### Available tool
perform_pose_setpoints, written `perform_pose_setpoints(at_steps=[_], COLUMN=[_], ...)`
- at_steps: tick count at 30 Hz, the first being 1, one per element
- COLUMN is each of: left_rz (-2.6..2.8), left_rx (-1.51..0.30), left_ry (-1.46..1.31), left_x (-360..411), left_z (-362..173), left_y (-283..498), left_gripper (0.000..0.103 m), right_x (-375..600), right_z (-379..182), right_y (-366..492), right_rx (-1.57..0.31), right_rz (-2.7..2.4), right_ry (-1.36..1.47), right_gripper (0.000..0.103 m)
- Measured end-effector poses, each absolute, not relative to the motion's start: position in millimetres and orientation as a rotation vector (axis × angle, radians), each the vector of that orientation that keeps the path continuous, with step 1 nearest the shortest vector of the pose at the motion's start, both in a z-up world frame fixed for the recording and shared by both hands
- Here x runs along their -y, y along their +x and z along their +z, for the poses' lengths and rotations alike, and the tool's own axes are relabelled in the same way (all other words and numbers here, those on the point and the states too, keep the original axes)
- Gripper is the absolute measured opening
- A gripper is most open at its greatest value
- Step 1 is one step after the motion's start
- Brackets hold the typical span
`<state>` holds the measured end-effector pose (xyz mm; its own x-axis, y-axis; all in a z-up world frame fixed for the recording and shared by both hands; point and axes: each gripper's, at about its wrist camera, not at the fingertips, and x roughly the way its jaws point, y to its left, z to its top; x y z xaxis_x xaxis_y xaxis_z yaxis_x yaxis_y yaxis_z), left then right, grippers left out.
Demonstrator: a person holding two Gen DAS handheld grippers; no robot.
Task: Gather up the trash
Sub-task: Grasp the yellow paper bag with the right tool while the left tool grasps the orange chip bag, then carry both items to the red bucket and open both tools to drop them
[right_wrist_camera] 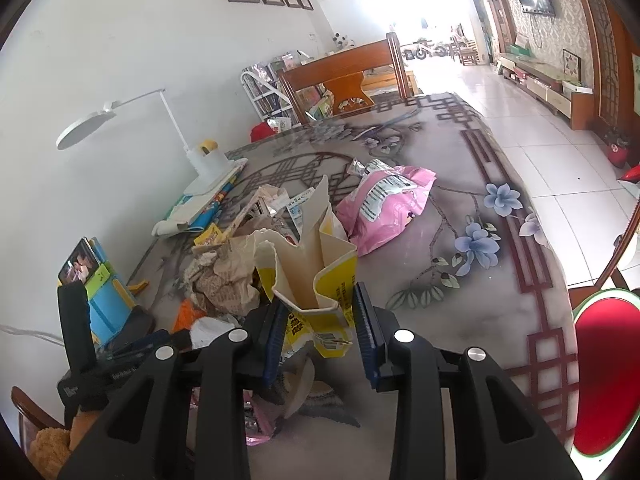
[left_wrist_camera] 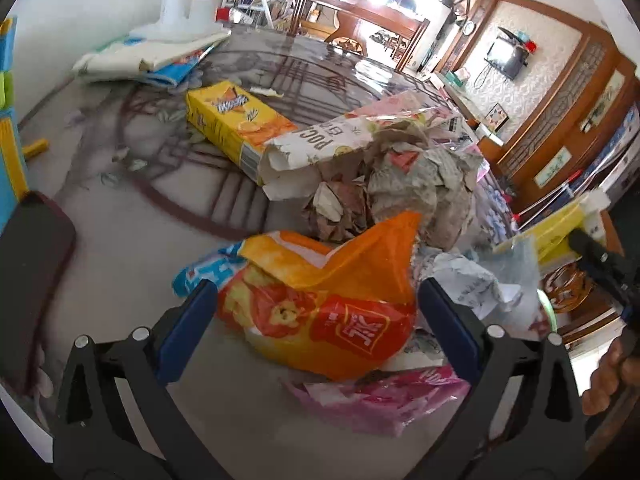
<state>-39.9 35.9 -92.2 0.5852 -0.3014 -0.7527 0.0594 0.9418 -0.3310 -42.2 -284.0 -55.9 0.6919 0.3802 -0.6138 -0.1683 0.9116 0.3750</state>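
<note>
Trash (left_wrist_camera: 400, 184) heaped: crumpled paper, wrappers (torn cartons).

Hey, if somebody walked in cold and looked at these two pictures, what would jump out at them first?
Probably the orange snack bag, lying on the table between the open fingers of the left gripper. Next, the torn yellow carton standing upright in the right gripper, whose fingers are closed on its sides. Behind them sits a heap of crumpled paper, with a pink bag lying apart, farther out on the flowered tablecloth.
</note>
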Motion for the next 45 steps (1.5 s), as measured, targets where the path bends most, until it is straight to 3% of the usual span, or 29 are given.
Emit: perform_pose_setpoints(at_steps=[1,2,3,6,15,20,25,32,42,45], left_rz=[-0.229,-0.238,-0.247,-0.256,-0.189,-0.336,-0.632,-0.928,-0.989,-1.01], left_rx=[-0.919,-0.909,-0.892,-0.881,-0.665,-0.578,-0.65,-0.801,-0.957,-0.951], left_ry=[-0.301,-0.306,-0.303,-0.291,-0.191,-0.148,-0.171,-0.112,-0.034,0.008], left_x=[-37.6,-38.1,-37.7,-35.2,-30.7,16.5,112.5,276.6,386.6,398.5], left_z=[-92.0,-90.3,-87.0,-84.5,-37.0,-5.5,-5.1,-45.3,-100.0,-101.0], left_y=[-40.4,-41.2,-42.4,-42.0,-70.4,-91.8,-90.2,-87.3,-56.9,-59.9], left_gripper=[0.08,0.06,0.053,0.048,0.046,0.046,0.046,0.046,0.046,0.052], right_x=[284.0,283.7,283.2,283.8,309.5,363.1,448.2,534.7,587.5,595.0], right_z=[-55.7,-55.1,-53.8,-50.6,-42.5,-40.8,-53.0,-81.9,-101.5,-105.5], right_y=[-42.7,-43.2,-44.2,-46.6,-58.3,-73.0,-99.4,-139.3,-153.4,-153.8], right_rx=[-0.747,-0.744,-0.738,-0.719,-0.672,-0.634,-0.638,-0.673,-0.702,-0.711], right_rz=[0.313,0.314,0.315,0.316,0.305,0.186,-0.052,-0.331,-0.487,-0.501], right_ry=[0.299,0.296,0.29,0.279,0.318,0.38,0.521,0.657,0.694,0.709], right_gripper=[0.03,0.03,0.03,0.03,0.029,0.029,0.03,0.03,0.033,0.034])
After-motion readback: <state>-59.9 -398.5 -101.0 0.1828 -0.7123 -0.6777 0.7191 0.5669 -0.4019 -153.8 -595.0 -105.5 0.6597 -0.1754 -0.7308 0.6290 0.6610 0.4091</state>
